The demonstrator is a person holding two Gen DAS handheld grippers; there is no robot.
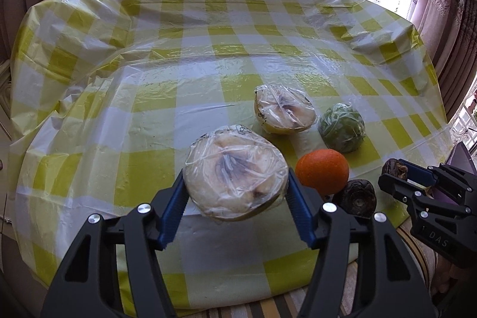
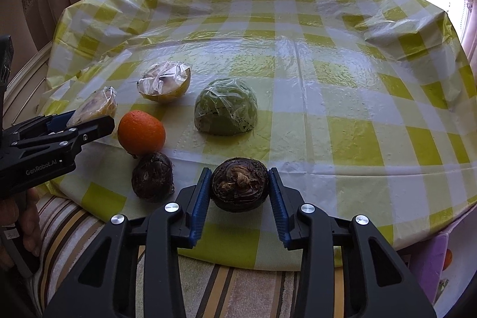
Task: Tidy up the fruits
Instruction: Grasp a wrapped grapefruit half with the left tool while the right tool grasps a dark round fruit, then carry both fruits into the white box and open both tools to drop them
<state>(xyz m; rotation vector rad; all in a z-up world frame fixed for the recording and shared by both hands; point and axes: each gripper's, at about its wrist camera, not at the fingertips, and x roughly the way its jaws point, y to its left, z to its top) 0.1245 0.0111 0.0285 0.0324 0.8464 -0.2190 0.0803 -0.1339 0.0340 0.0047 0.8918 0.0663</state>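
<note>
In my left view, low centre of the frame, the left hand-held gripper [image 1: 235, 198] is clamped about half-wide on a wrapped half fruit [image 1: 235, 187], which looks raised just off the desk [image 1: 119, 109], I judge for regrouping. To its right a second wrapped half [image 1: 284, 112], a green wrapped half [image 1: 341, 127], an orange [image 1: 322, 171] and a dark round fruit [image 1: 356, 198] sit clustered, apparently being sorted. In my right view, low centre, the right hand-held gripper [image 2: 240, 192] is closed tight on another dark fruit [image 2: 240, 188] near the desk's front edge.
</note>
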